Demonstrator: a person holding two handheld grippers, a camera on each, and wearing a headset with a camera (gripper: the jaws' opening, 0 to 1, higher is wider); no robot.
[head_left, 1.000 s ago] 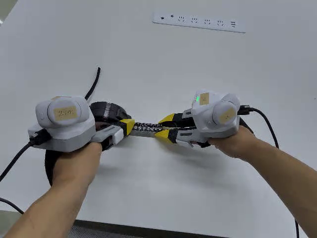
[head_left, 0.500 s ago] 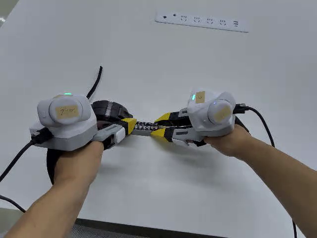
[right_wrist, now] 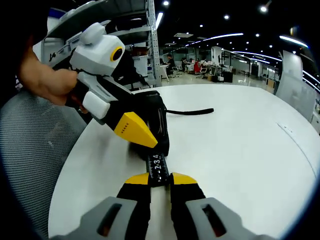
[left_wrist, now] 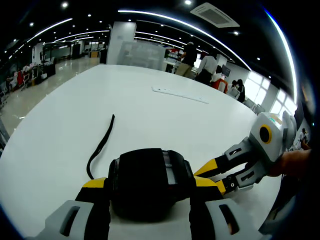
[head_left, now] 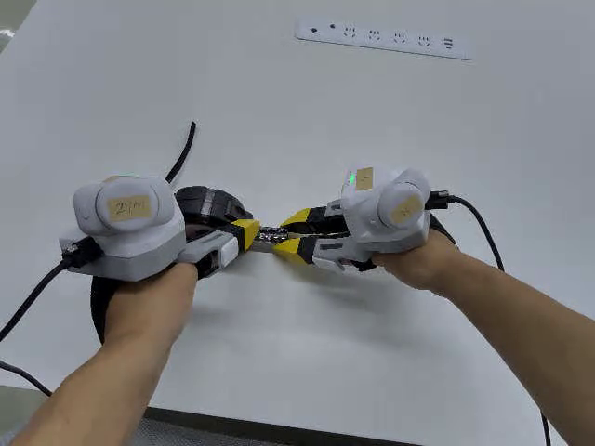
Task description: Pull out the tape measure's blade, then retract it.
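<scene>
Feeding the narrow black-and-white numbered steel blade (right_wrist: pixel 159 169) back into the black rounded plastic tape measure case (left_wrist: pixel 150 182): exposing just a short stub now, against a clearly longer run a second ago. Pinching that stub in the right gripper (head_left: pixel 290 234), with the yellow-tipped jaws closed on it and drawing in until nearly touching the case mouth. Clamping the case across its sides in the left gripper (head_left: pixel 232 240), and keeping it low at the white desk (head_left: pixel 279 111) near the front edge, in much the same spot as before; not telling from these views whether resting on the surface or held just over it.

Judging from this, working through the second half of the task: pulling-out done, retraction nearly complete. Probably needing only a last easing of the blade home before letting go; risking a spring snap if releasing early.

Leaving a black cord (head_left: pixel 181 149) trailing from behind the case, and a white power strip (head_left: pixel 383 39) lying well apart at the far side.
</scene>
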